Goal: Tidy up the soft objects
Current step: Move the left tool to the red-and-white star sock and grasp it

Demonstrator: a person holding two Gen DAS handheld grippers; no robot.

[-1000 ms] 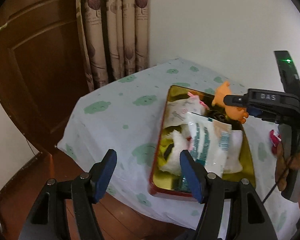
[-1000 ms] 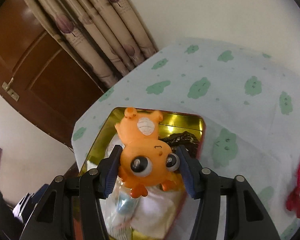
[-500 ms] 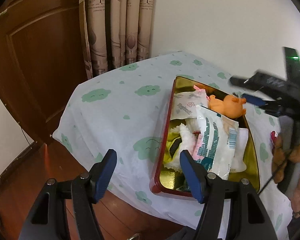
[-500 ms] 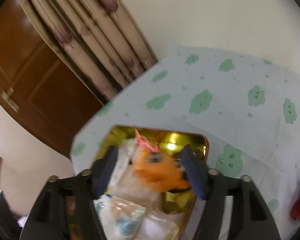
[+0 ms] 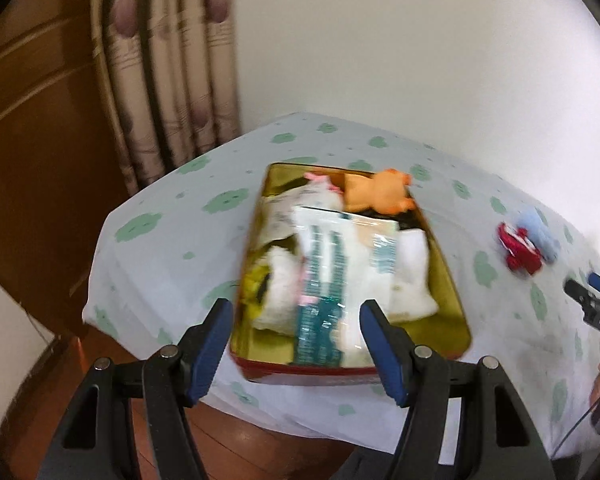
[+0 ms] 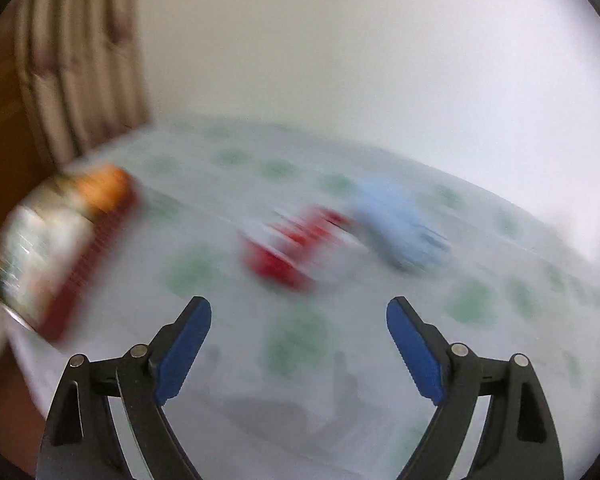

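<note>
The orange toy lies at the far end of the tin. Both the left gripper and the right gripper are spread and empty, the right one facing the red toy and the blue toy (both blurred) on the tablecloth.

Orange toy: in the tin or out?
In. The orange toy lies at the tin's far end; the right gripper is open, holding nothing.

The toy lies in the tin (far end); two soft items lie right of it.

red toy blurred, blue toy smeared
</note>
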